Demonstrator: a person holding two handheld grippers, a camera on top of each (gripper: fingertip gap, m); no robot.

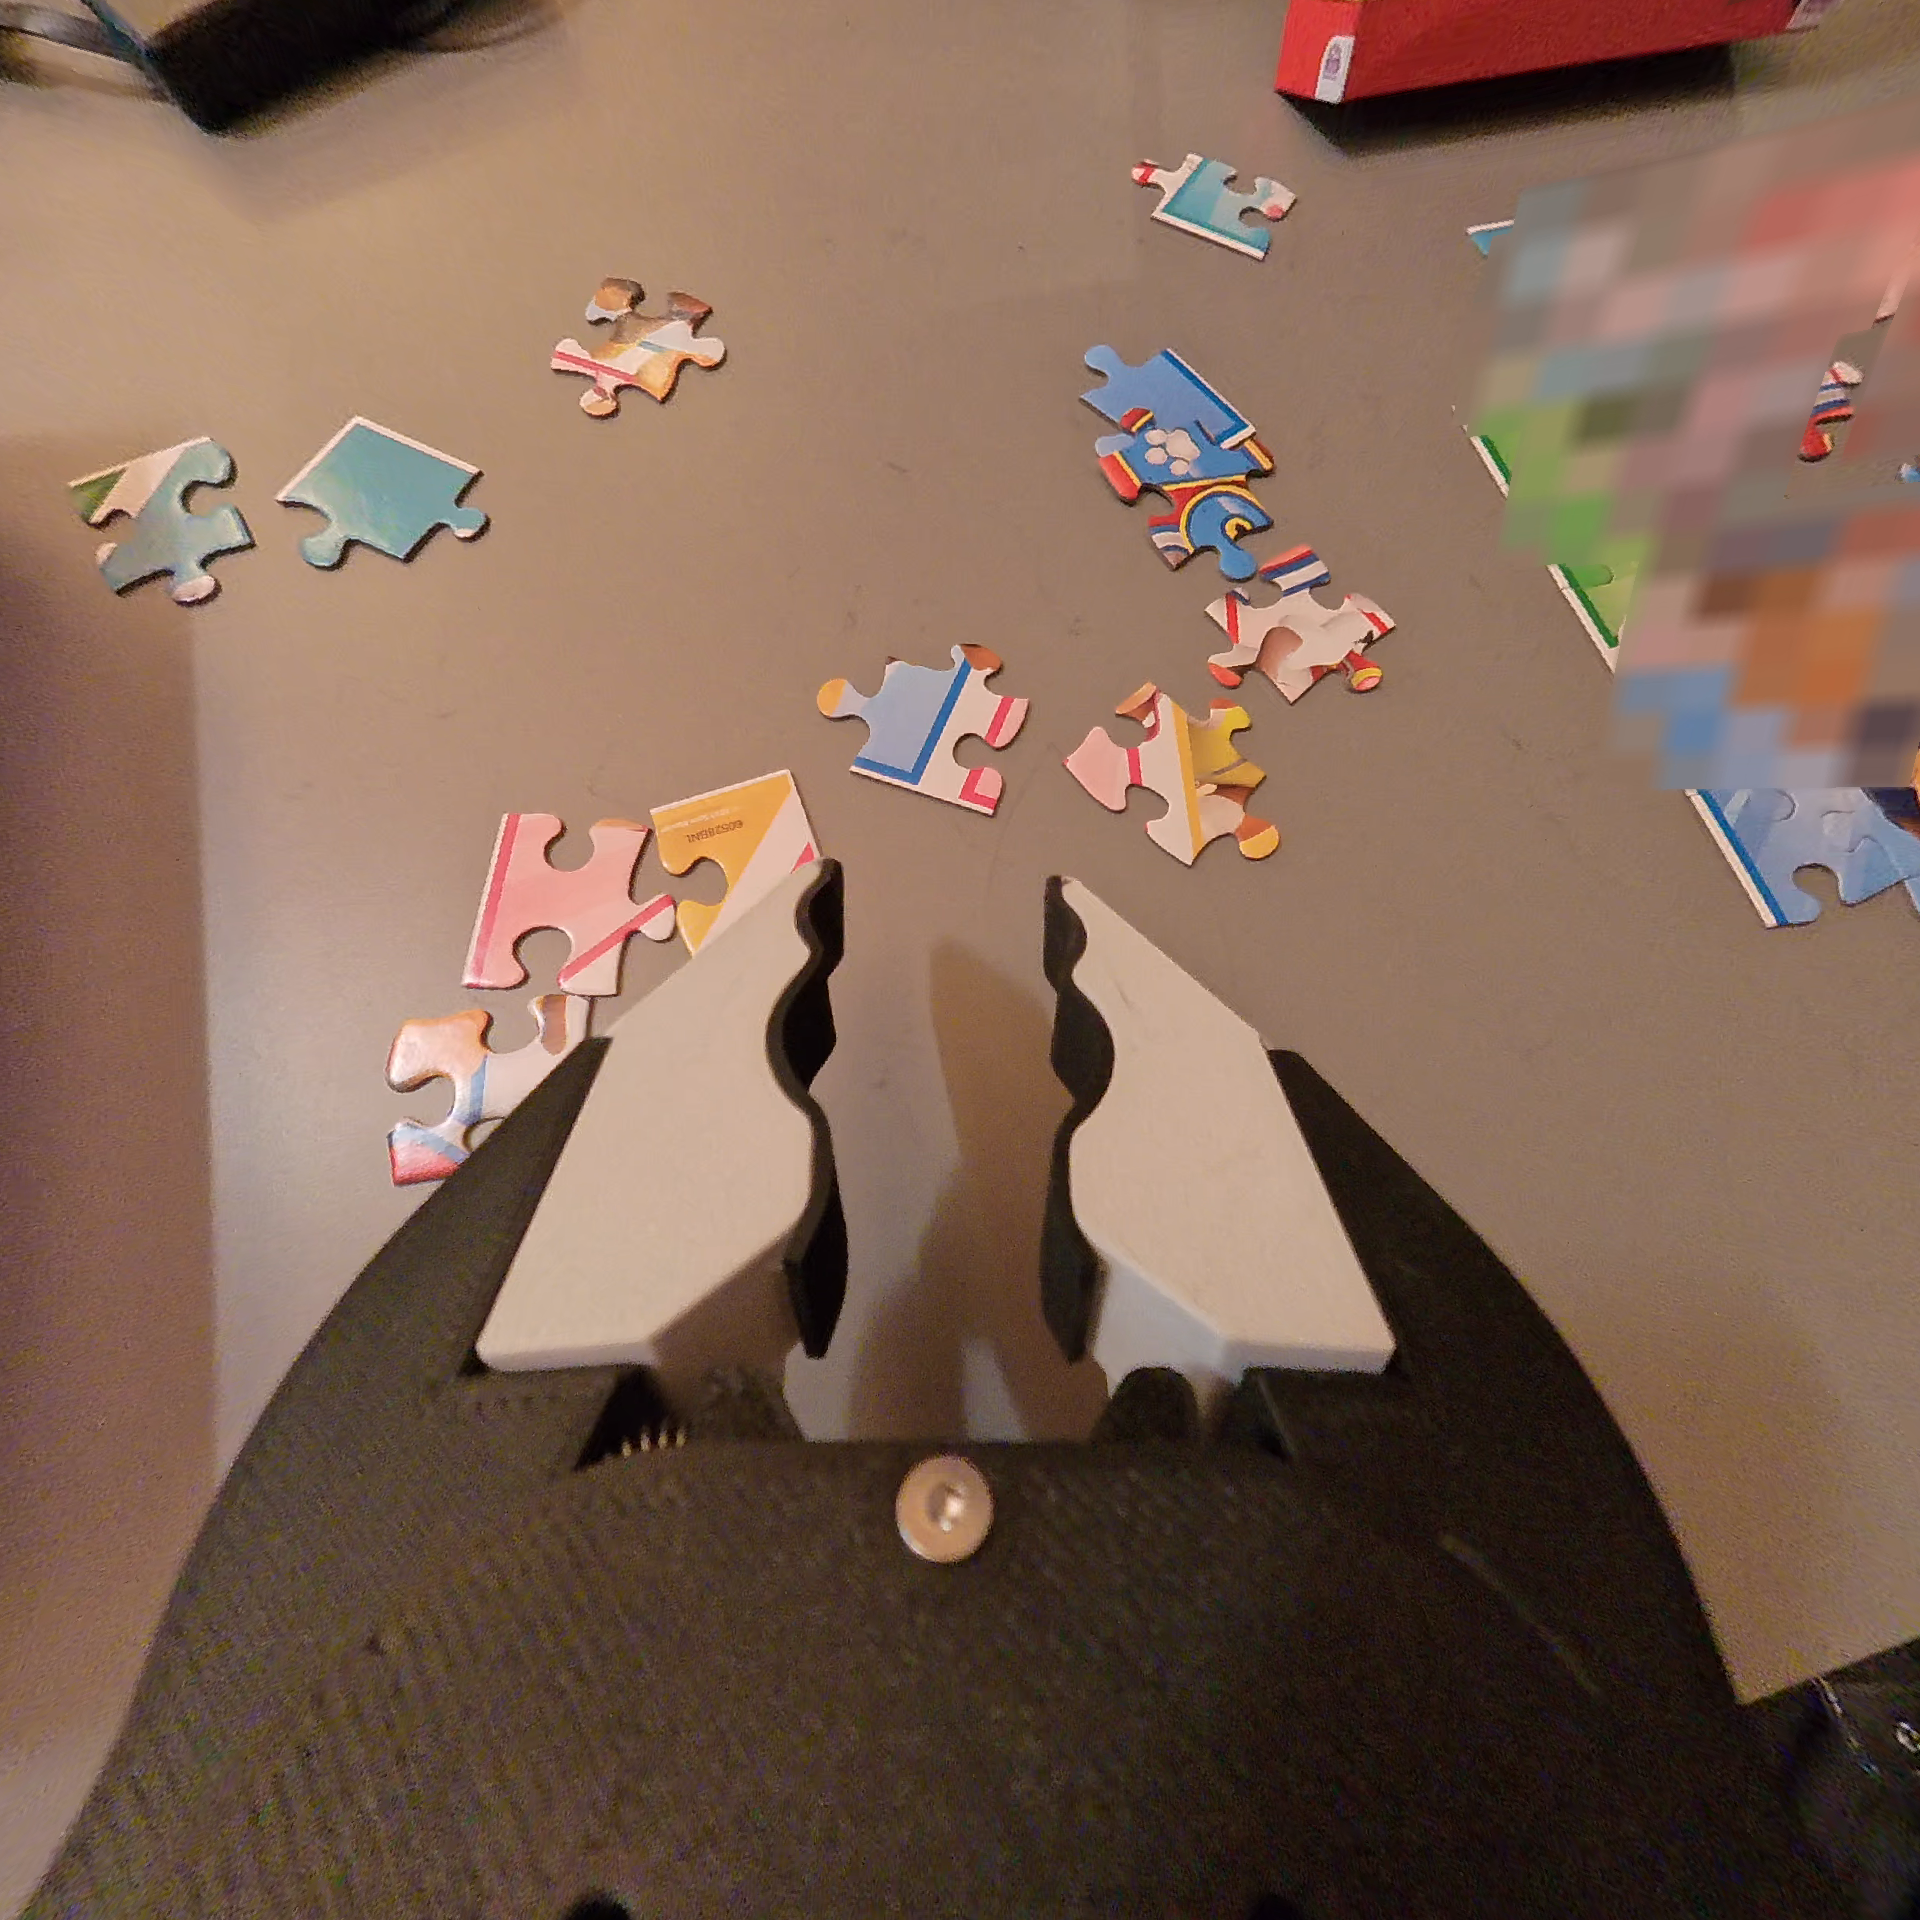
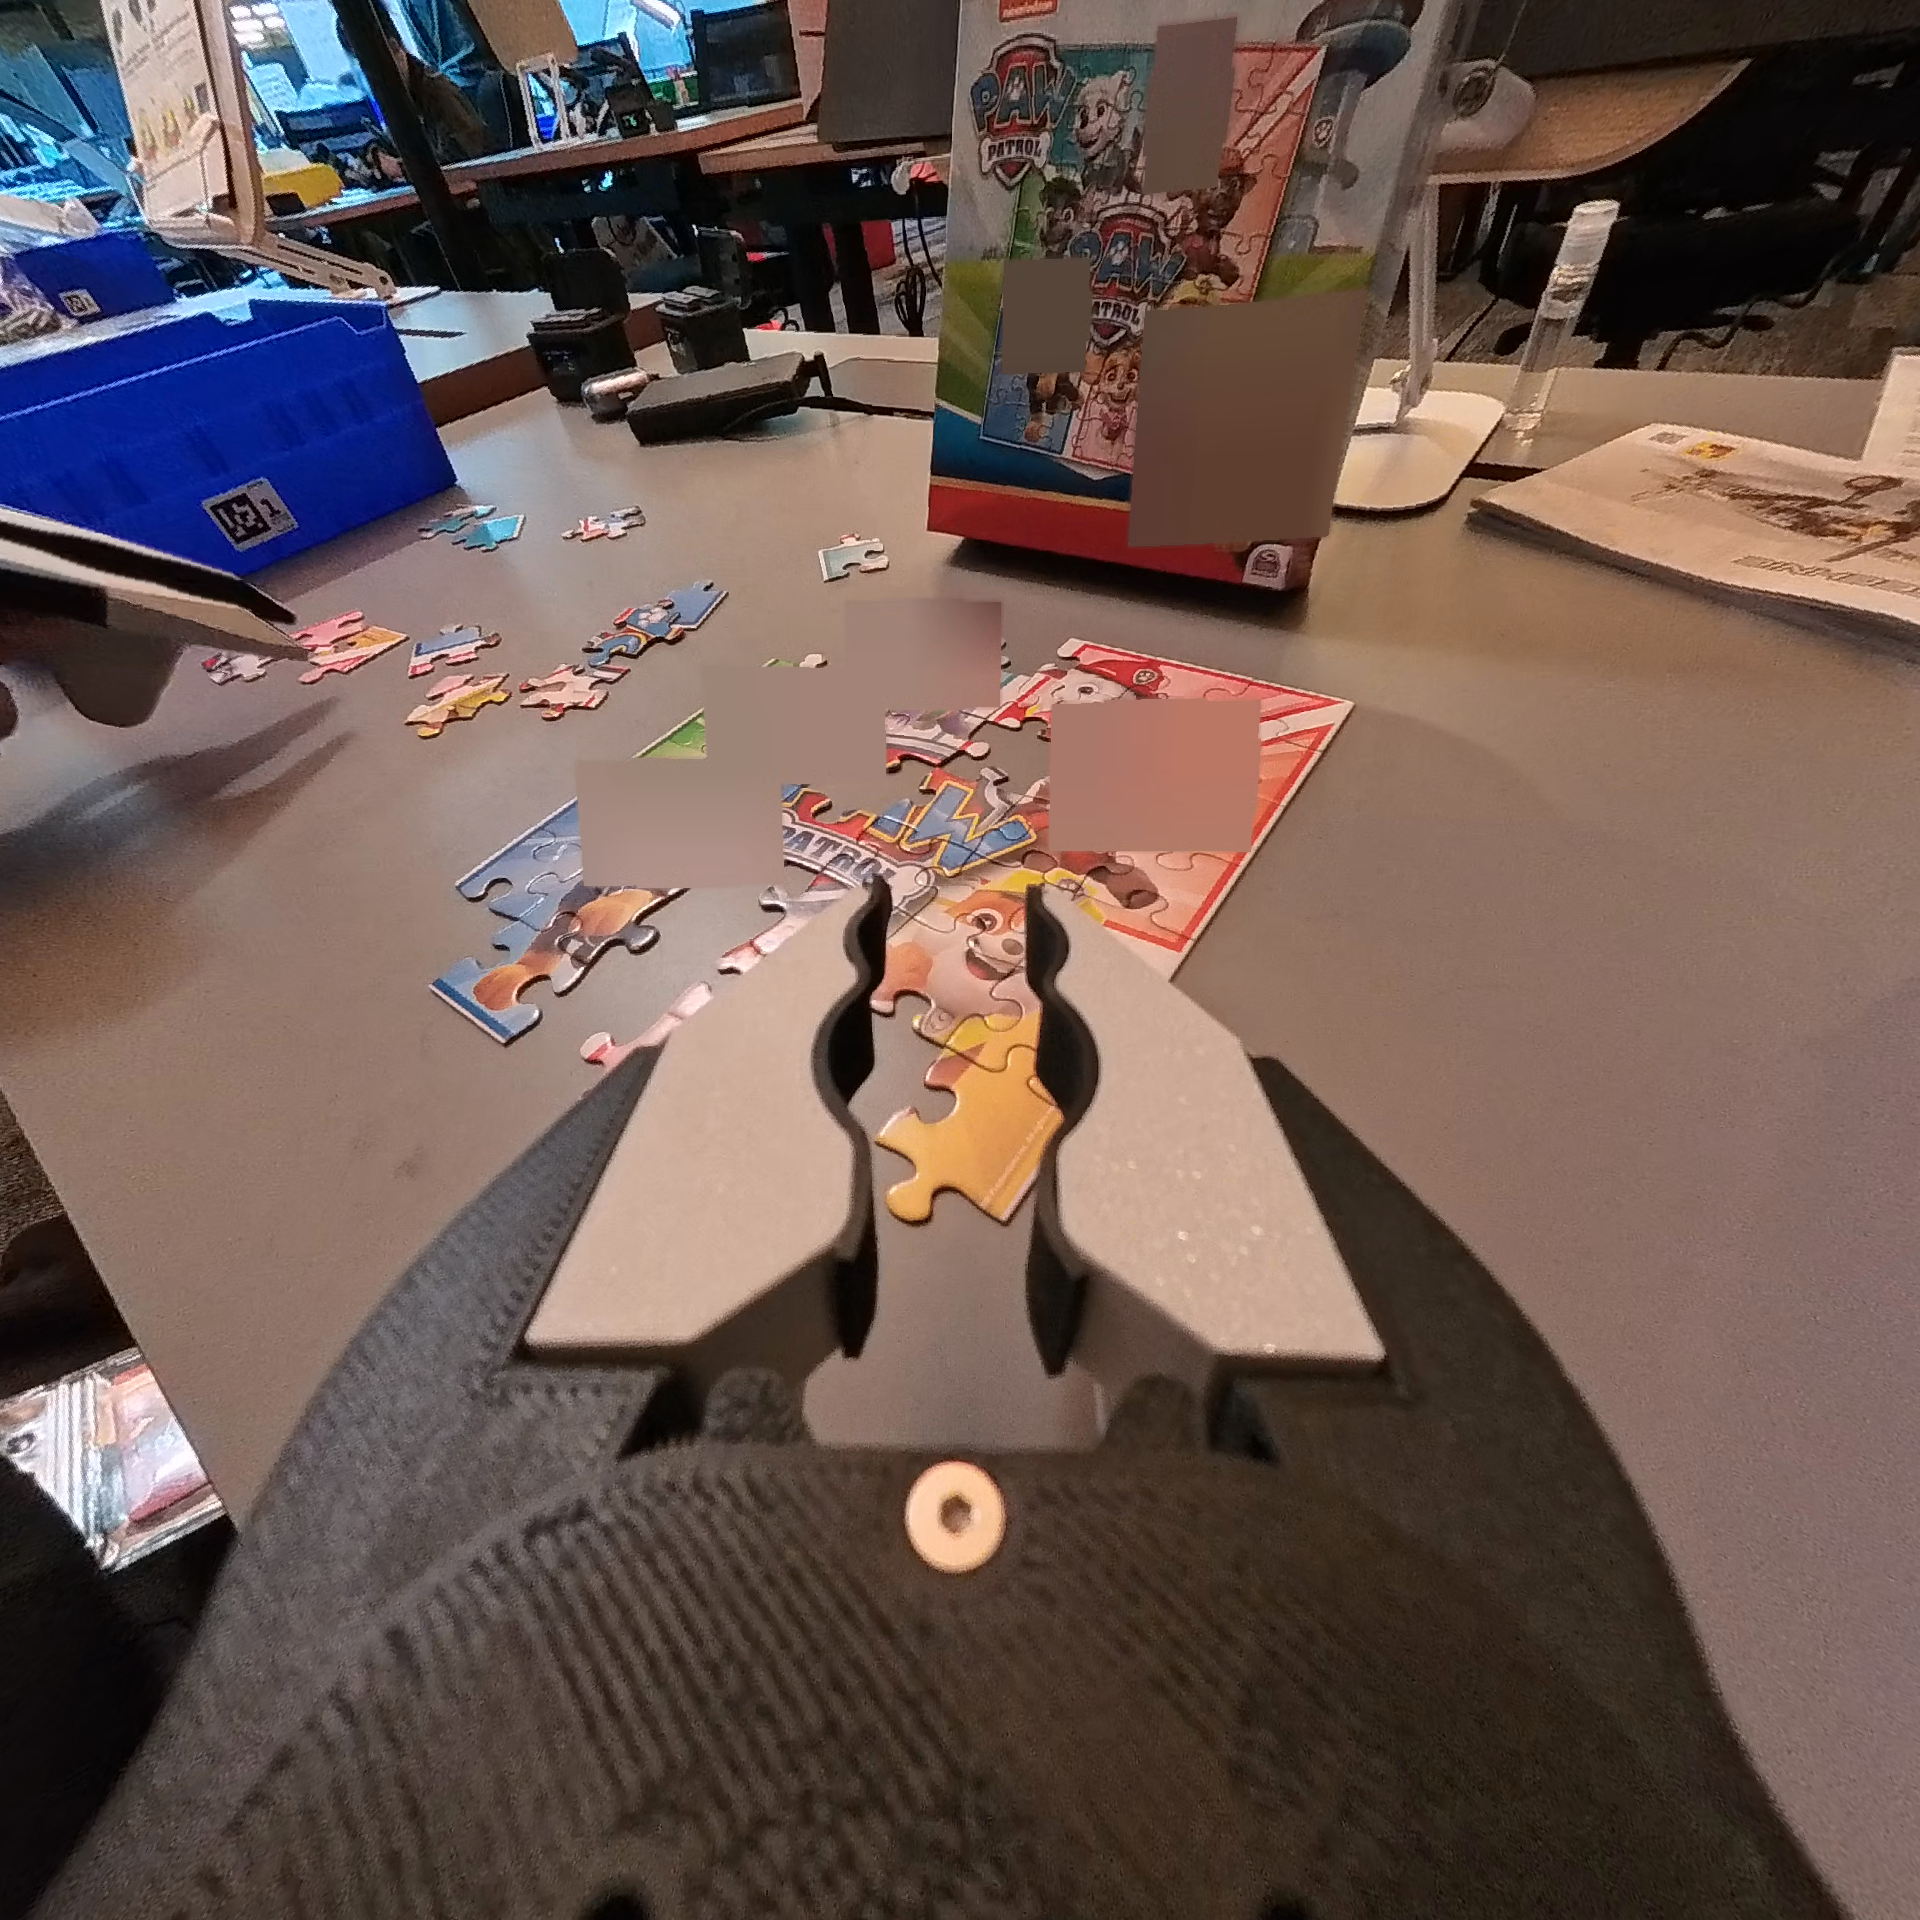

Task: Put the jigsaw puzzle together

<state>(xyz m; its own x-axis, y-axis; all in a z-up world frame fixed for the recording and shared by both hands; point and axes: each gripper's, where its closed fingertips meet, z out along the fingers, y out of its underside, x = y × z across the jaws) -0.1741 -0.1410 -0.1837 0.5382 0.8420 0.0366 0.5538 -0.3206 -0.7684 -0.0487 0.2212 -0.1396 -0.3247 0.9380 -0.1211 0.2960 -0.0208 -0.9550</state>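
From the left wrist view, the left gripper hung over the grey table with its jaws well apart and only bare tabletop between them. Nothing was held. Its left fingertip sat over the corner of a yellow-and-white puzzle piece, which lay just beside a pink piece. A blue-and-white piece lay ahead of the tips, with a pink-and-yellow piece to its right. More loose pieces were scattered farther out, and a red box stood at the far edge.

Over in the right wrist view, the right gripper hovered above the part-built puzzle, jaws partly open. The puzzle's yellow corner showed through the gap, lying flat on the table; the pads gripped nothing. Across the table, the left gripper appeared at the left edge, tips down among the loose pieces. The puzzle box stood upright behind, a blue crate off to the left.
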